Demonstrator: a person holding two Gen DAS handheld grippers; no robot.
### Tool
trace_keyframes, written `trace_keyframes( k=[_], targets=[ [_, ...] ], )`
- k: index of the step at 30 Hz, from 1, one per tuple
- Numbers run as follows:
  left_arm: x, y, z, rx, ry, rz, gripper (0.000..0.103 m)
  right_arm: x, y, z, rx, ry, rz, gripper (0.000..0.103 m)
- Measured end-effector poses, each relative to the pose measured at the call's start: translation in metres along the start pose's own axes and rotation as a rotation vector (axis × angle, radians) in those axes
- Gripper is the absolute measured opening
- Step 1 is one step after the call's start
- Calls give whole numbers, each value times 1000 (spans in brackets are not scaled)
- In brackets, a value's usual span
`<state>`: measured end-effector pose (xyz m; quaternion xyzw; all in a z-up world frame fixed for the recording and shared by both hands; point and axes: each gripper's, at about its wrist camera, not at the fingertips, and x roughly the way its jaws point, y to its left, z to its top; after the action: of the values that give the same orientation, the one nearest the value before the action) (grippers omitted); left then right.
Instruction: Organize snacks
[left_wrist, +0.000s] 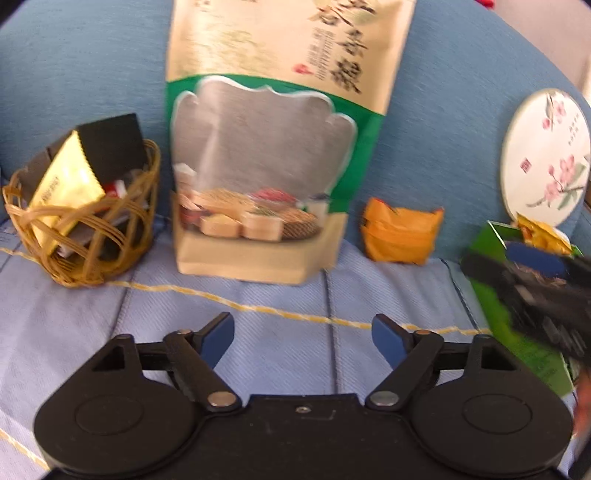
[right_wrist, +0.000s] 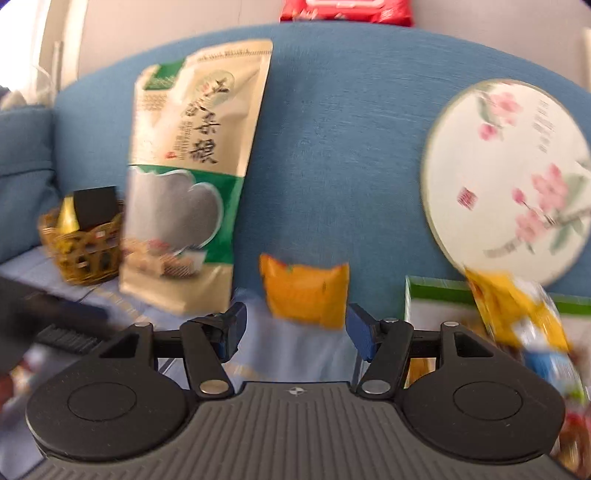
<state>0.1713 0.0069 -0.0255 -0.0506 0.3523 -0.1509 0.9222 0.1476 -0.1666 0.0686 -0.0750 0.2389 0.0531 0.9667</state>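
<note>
In the left wrist view, a woven basket (left_wrist: 83, 229) sits at mid-left, holding a gold sachet (left_wrist: 64, 194) and a black packet (left_wrist: 110, 146) that stick up above its rim. Just right of it, at upper centre, a tall beige-and-green snack pouch (left_wrist: 266, 147) stands upright against the blue sofa back (left_wrist: 443, 110). Further right lies a small orange packet (left_wrist: 400, 234), apart from the pouch, at the foot of the sofa back. At the right edge a round floral tin (left_wrist: 546, 155) leans on the sofa back, with a green box (left_wrist: 517, 314) below it. The left gripper (left_wrist: 303, 338) hangs at lower centre over the pale blue cloth (left_wrist: 280, 350), jaws spread wide and empty.

In the right wrist view, the basket (right_wrist: 83, 254) is at mid-left, the pouch (right_wrist: 192, 177) right of it, the orange packet (right_wrist: 306, 291) at centre — framed between the parted, empty jaws of the right gripper (right_wrist: 293, 332). A yellow snack bag (right_wrist: 517, 314) overlaps the tin (right_wrist: 509, 177) at lower right; it is blurred.
</note>
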Motion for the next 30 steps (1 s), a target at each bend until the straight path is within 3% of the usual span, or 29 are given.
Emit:
trace_keyframes(
  k=[7,12,13,14,15,16,22,23,30],
  targets=[
    [8,19,8,38,-43,-3,103,67,-6,27,81,42,-146,103],
    [17,31,7,12,-26,-29,103,102,-16,32,126,108,-225,102],
    [18,32,6,13,-24,-27,103,107,-19,32,141,126,-211,91],
    [18,34,5,12,-22,-26,103,109,-21,30,164,129,-187,61],
    [18,34,4,10,-19,-24,103,107,-21,30,183,125,-176,20],
    [17,34,3,9,-17,-23,103,103,-19,31,172,123,-171,12],
    [7,36,-4,20,-14,-2,103,63,6,24,6,70,-116,5],
    [5,37,-6,22,-13,4,103,53,9,22,-3,58,-98,1],
    [-18,44,-19,22,-5,22,103,-30,42,-7,-77,21,32,0]
  ],
)
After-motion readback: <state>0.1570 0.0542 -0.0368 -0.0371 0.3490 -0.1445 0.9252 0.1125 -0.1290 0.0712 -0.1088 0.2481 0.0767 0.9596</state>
